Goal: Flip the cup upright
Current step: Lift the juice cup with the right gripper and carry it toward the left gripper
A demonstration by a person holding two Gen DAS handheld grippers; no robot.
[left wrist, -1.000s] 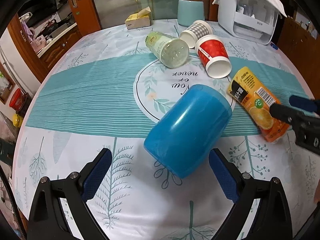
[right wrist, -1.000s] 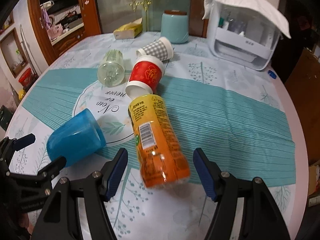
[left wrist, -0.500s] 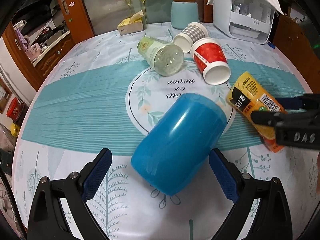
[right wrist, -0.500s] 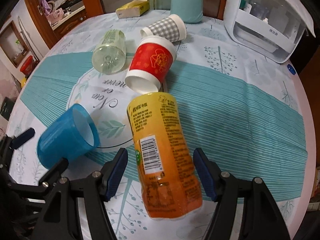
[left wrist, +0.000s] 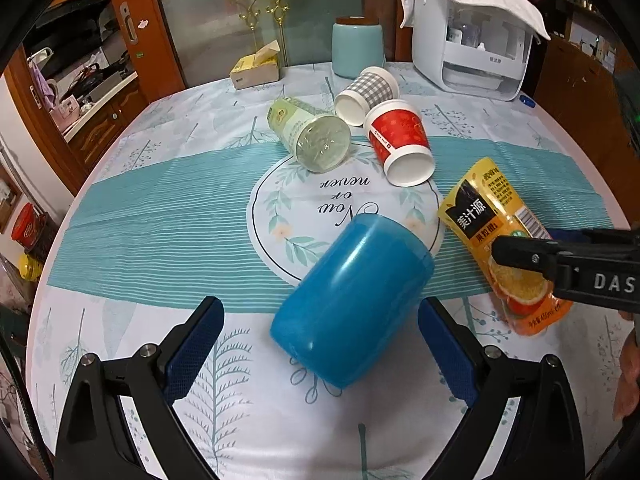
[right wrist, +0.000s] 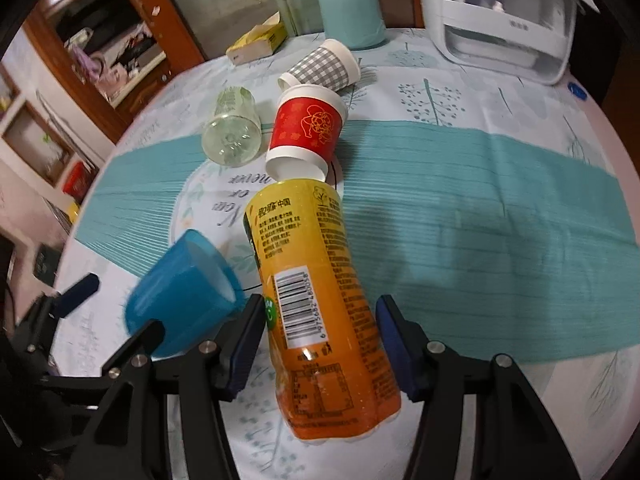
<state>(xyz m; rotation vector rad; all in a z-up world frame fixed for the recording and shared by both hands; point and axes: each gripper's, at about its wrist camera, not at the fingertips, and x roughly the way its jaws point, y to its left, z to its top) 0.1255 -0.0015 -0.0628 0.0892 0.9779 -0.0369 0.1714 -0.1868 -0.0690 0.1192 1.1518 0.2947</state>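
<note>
A blue plastic cup (left wrist: pixel 352 300) lies on its side on the table, its base toward me and its mouth pointing away to the right; it also shows in the right wrist view (right wrist: pixel 184 296). My left gripper (left wrist: pixel 320 344) is open, with its fingers on either side of the cup's base and not touching it. My right gripper (right wrist: pixel 320 344) is open around the lower half of an orange juice bottle (right wrist: pixel 316 304) that lies on its side; there is a gap on each side. The right gripper also shows in the left wrist view (left wrist: pixel 560 260).
A red paper cup (left wrist: pixel 400 140), a grey checked cup (left wrist: pixel 366 94) and a clear green-labelled bottle (left wrist: pixel 312 132) lie on their sides behind. A teal canister (left wrist: pixel 356 50), a tissue box (left wrist: pixel 256 68) and a white appliance (left wrist: pixel 472 36) stand at the far edge.
Both grippers have moved forward. The right one now straddles the orange bottle's lower half and has narrowed. The left one stays open around the blue cup's base.
</note>
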